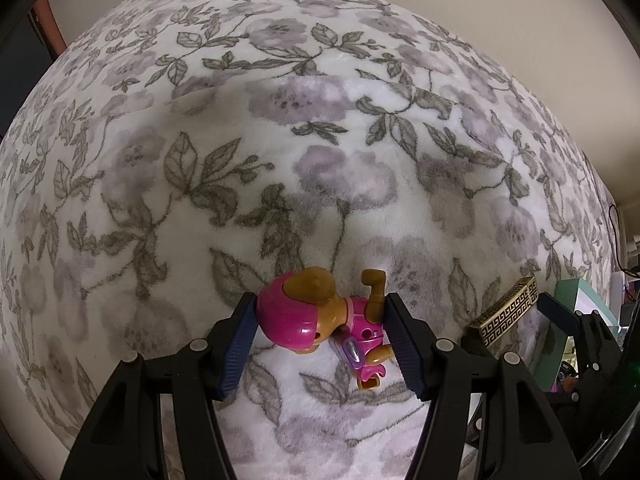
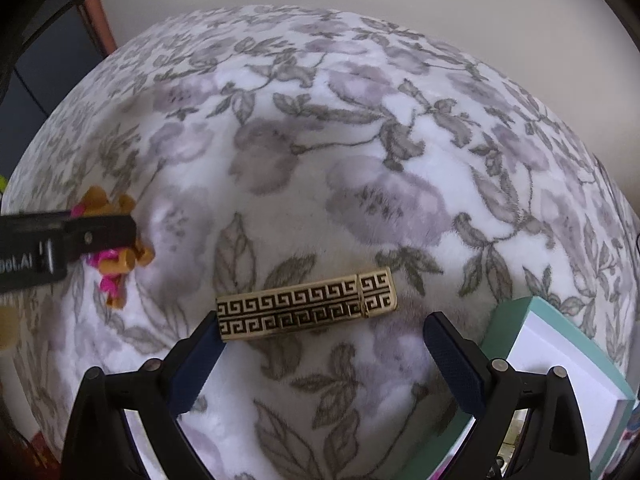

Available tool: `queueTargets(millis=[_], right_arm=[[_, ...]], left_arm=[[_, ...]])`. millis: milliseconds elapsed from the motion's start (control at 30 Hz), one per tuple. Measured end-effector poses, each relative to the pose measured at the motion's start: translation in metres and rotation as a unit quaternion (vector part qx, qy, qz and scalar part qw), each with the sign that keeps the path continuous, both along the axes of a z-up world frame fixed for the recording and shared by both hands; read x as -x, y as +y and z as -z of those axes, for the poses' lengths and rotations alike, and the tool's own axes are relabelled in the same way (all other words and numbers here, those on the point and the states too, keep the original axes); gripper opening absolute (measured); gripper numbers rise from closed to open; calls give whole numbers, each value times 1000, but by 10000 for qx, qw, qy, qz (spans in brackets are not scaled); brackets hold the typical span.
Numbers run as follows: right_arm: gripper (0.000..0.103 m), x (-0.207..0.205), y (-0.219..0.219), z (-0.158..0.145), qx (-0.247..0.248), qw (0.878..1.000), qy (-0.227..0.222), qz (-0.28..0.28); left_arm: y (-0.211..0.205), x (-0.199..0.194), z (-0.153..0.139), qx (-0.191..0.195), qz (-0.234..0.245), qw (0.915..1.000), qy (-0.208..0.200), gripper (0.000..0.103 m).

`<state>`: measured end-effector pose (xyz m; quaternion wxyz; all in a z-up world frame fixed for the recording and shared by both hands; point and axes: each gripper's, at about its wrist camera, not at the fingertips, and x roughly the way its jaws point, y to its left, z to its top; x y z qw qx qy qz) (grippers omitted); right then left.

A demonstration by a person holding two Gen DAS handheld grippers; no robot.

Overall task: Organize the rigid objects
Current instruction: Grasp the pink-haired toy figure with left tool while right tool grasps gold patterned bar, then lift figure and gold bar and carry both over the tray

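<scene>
Toy count is one, gold case count is one, both lying on the floral blanket.
Left view: the left gripper pinches the toy dog (case beside it). Right view: the right gripper jaws are spread, its left finger touching the case; a teal box sits right.

Left gripper, right gripper: black angular frames, silver screws, ribbed dark-blue pads on jaws.
</scene>
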<state>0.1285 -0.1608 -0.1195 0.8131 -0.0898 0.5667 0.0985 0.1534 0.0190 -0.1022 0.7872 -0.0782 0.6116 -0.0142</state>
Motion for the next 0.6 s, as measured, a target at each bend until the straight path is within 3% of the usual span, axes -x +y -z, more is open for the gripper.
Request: queueTargets(millis=[267, 400, 600], right_arm=[[97, -2, 2, 1, -36, 9999, -108, 7], [85, 3, 5, -4, -58, 9998, -169, -47], [85, 1, 3, -4, -60, 9998, -202, 43]], left_arm=[[-2, -1, 0, -68, 27, 10000, -13, 65], [-5, -1, 0, -143, 43, 9999, -1, 65], [-8, -4, 5, -195, -3, 9998, 17, 65]])
